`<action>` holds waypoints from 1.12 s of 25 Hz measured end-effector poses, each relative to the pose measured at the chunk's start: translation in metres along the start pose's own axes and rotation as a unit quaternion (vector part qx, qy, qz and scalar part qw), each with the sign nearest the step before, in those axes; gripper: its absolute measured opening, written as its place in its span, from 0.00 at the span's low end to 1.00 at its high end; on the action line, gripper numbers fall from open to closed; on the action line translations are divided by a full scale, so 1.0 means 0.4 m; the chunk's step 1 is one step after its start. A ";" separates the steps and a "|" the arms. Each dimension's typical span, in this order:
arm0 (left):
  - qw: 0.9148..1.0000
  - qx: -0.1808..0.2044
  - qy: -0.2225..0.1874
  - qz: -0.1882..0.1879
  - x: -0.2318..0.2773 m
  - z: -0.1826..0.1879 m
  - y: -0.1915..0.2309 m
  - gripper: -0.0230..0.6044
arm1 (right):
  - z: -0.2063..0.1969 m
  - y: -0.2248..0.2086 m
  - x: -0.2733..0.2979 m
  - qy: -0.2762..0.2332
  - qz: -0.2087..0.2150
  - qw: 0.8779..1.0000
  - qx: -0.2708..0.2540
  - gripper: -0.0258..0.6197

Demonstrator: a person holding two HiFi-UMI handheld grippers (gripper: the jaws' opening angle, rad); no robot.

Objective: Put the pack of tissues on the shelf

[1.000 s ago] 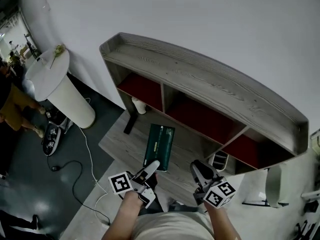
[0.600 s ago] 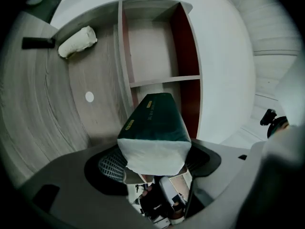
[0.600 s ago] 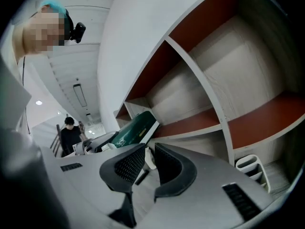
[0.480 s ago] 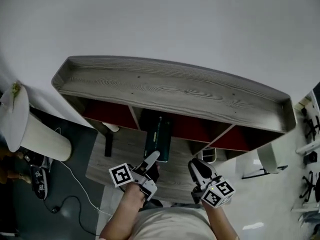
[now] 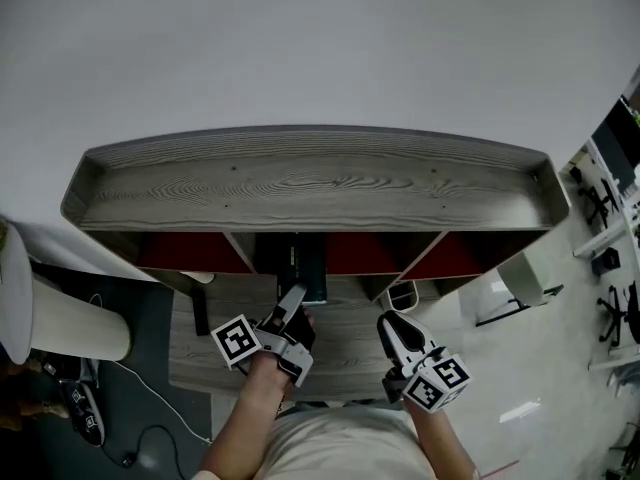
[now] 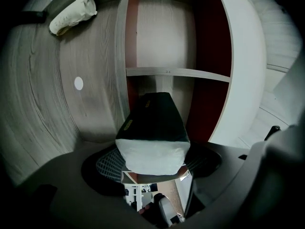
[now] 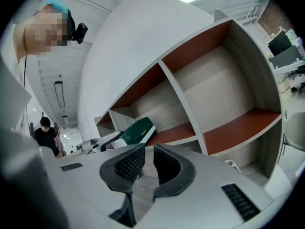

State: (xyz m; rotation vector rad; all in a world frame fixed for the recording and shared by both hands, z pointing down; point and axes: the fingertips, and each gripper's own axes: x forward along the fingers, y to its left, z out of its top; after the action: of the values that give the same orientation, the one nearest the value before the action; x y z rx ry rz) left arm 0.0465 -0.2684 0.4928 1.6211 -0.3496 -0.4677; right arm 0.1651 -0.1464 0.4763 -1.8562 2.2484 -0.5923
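The pack of tissues point(image 5: 302, 266) is dark green with a white end point(image 6: 151, 157). My left gripper point(image 5: 293, 305) is shut on its near end, a pad point(image 6: 108, 169) on either side. The far end of the pack reaches into the middle compartment of the grey wood shelf point(image 5: 310, 180), above the red-lined board point(image 6: 178, 73). In the right gripper view the pack point(image 7: 136, 130) lies at that compartment's mouth. My right gripper point(image 5: 390, 325) hangs in front of the shelf, right of the pack, with its jaws point(image 7: 148, 152) shut on nothing.
A rolled white cloth point(image 6: 72, 14) lies on the low wooden platform point(image 5: 345, 343) left of the shelf's divider. A white round stand point(image 5: 22, 303) is at the far left, a white bin point(image 5: 524, 279) at the right, and office chairs point(image 5: 612, 268) beyond it.
The head view has swung over the shelf top. My left gripper has carried the pack forward, from over the platform into the mouth of the middle compartment. The right gripper has kept its place.
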 end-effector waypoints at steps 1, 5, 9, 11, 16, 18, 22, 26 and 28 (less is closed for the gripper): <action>1.000 -0.002 0.000 -0.004 0.006 0.001 -0.003 0.62 | 0.002 0.002 -0.003 -0.002 -0.002 1.000 -0.001 0.16; 1.000 0.006 -0.007 -0.017 0.021 0.010 -0.016 0.65 | 0.005 0.004 -0.015 -0.005 -0.009 1.000 -0.002 0.16; 0.999 0.025 -0.006 -0.035 0.034 0.004 -0.043 0.73 | 0.004 0.003 -0.025 -0.005 -0.013 1.000 -0.004 0.16; 0.999 0.024 -0.004 -0.041 0.034 -0.007 -0.047 0.74 | 0.002 0.004 -0.029 -0.004 -0.012 1.000 -0.005 0.16; 0.999 0.028 0.001 -0.042 0.022 -0.053 -0.034 0.74 | -0.001 0.004 -0.031 0.002 -0.005 1.000 -0.007 0.16; 0.999 0.025 0.001 -0.033 0.019 -0.064 -0.015 0.74 | -0.001 0.005 -0.031 0.006 -0.003 1.000 -0.007 0.16; 0.998 0.027 -0.025 -0.043 0.017 -0.046 -0.014 0.57 | -0.003 0.006 -0.031 0.011 0.002 1.000 -0.007 0.16; 0.998 0.034 -0.045 -0.042 0.019 -0.022 -0.020 0.54 | -0.009 0.008 -0.028 0.015 0.009 1.000 -0.006 0.16; 0.997 0.037 -0.058 -0.041 0.014 -0.005 -0.021 0.53 | -0.010 0.013 -0.022 0.016 0.014 1.000 -0.006 0.16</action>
State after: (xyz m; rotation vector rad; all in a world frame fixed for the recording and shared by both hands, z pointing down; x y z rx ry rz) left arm 0.0518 -0.2684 0.4841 1.6892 -0.3924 -0.6182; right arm 0.1607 -0.1362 0.4767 -1.8304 2.3002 -0.6086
